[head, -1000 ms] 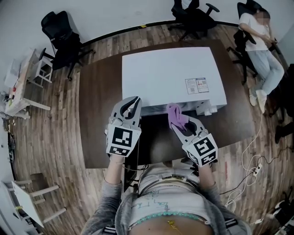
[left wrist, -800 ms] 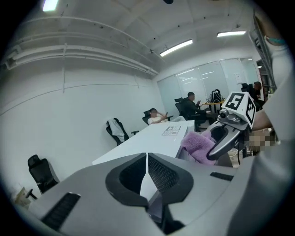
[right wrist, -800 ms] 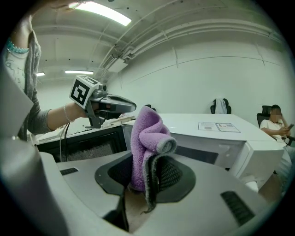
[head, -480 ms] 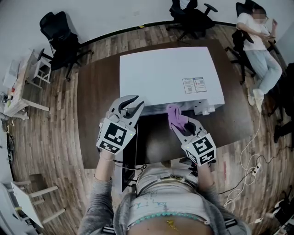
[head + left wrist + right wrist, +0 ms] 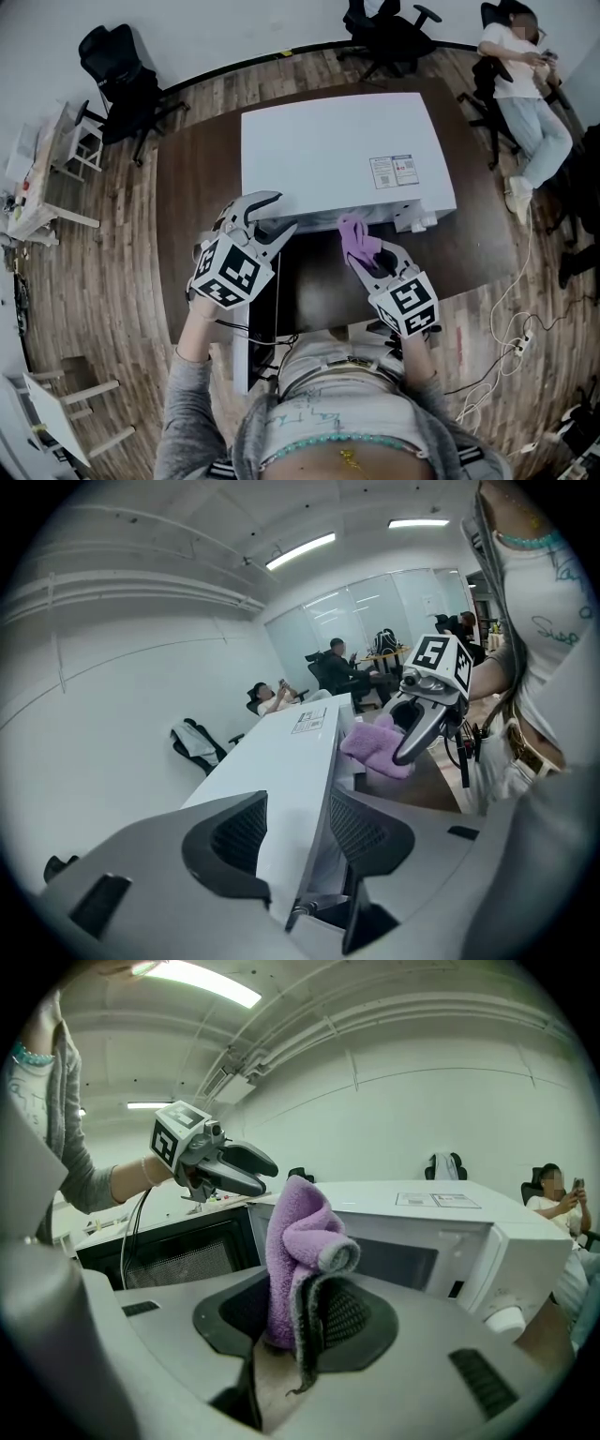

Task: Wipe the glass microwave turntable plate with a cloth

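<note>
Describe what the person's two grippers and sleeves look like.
The left gripper and right gripper have light grey bodies, curved jaws and dark ribbed pads. Each carries a white cube with black square markers. The sleeves are grey.

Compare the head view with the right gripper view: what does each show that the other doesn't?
Head view only: the brown table, the wood floor and the white top of the microwave. Right gripper view only: the dark mesh window of the open door, the microwave's opening, ceiling lights, and a close look at the right gripper pinching the purple cloth. Both: microwave, cloth, a seated person, and the left gripper, whose jaws have just been opening with nothing held between them. Neither shows the glass plate.
</note>
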`<action>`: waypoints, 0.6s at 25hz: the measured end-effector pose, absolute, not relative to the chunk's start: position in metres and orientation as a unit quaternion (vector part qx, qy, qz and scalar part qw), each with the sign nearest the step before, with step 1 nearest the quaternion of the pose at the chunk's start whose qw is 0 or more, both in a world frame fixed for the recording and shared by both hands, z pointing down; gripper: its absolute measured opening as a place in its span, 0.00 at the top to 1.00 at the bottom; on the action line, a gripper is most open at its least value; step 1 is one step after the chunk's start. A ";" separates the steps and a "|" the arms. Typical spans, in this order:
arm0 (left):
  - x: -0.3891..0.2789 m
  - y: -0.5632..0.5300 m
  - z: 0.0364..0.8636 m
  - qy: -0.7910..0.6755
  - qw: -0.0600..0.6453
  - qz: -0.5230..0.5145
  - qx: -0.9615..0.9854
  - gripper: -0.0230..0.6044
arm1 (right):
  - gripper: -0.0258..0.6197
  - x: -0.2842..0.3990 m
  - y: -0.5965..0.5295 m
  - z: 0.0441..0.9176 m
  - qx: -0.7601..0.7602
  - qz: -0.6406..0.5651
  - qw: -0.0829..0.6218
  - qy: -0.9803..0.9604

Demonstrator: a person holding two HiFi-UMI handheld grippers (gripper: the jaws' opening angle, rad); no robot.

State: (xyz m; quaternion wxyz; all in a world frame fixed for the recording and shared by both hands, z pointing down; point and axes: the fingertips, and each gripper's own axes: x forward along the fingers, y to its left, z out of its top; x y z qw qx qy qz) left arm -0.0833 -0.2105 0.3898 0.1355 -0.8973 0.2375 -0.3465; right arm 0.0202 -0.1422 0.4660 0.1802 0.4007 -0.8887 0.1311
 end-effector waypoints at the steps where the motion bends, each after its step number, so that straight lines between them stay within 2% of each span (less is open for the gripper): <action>1: -0.083 -0.211 0.391 0.232 0.135 -0.349 -0.898 0.64 | 0.76 0.021 -0.142 0.467 0.401 0.132 0.181 -0.888; 5: -0.085 -0.214 0.399 0.212 0.140 -0.377 -0.891 0.58 | 0.76 0.020 -0.141 0.470 0.399 0.136 0.184 -0.888; 10: -0.088 -0.216 0.416 0.192 0.160 -0.429 -0.868 0.57 | 0.76 0.020 -0.140 0.473 0.398 0.140 0.185 -0.888; 15: -0.096 -0.224 0.430 0.198 0.215 -0.486 -0.824 0.57 | 0.76 0.020 -0.141 0.476 0.398 0.143 0.188 -0.886</action>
